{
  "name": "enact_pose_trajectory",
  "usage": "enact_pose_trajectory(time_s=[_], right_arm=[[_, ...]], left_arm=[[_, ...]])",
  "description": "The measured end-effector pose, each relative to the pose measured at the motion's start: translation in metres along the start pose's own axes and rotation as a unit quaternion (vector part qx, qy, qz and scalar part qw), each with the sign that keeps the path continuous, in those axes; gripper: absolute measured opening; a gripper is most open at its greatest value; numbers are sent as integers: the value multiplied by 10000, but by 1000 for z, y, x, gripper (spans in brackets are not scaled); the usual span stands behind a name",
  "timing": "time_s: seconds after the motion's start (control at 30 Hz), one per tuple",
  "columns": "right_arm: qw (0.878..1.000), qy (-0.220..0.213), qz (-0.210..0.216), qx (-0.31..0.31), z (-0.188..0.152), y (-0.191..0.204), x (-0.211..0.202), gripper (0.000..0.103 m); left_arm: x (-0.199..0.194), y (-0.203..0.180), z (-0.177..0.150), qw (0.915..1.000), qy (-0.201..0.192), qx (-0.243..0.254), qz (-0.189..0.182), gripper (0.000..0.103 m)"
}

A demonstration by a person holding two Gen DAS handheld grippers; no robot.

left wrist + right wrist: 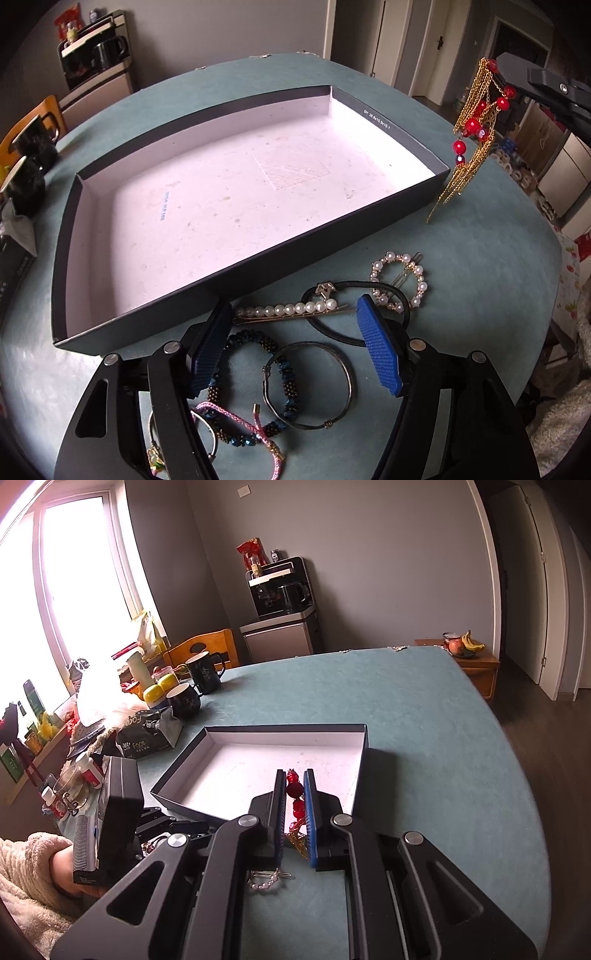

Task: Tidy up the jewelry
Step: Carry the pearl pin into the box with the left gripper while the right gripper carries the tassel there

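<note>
Red-beaded chain (pixel 471 133) clamped in right tongs (pixel 294 801), held high for drop into box (pixel 70 206); left tongs (pixel 295 347) spread wide over bracelets (pixel 306 384).

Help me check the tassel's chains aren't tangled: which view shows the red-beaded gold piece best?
The left wrist view. There the red-beaded gold piece hangs full length from the right gripper, its chains clear against the table. The right wrist view shows only a few beads and a scrap of chain between the shut fingers.

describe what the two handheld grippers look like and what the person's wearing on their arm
Both the left gripper and right gripper are matte black linkage frames with silver pivot bolts and ribbed blue finger pads. No cables show. The person's arm wears a fluffy cream ribbed sleeve.
</note>
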State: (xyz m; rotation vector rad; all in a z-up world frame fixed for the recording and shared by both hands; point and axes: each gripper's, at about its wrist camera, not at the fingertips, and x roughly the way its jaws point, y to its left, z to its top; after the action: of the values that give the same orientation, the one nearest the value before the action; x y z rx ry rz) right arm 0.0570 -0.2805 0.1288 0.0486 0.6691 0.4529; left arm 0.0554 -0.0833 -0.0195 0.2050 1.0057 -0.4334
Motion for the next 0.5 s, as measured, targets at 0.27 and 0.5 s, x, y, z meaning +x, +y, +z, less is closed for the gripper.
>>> enact_pose_trajectory(time_s=[0.27,0.5], right_arm=[[9998,-104,-42,-160,11,7,-3,9],[9992,-315,16,-254,36,15,8,9]], left_arm=[[-44,5,7,9987,-497,105,-18,71],[-66,45,37,9963,-827,-232,16,71]])
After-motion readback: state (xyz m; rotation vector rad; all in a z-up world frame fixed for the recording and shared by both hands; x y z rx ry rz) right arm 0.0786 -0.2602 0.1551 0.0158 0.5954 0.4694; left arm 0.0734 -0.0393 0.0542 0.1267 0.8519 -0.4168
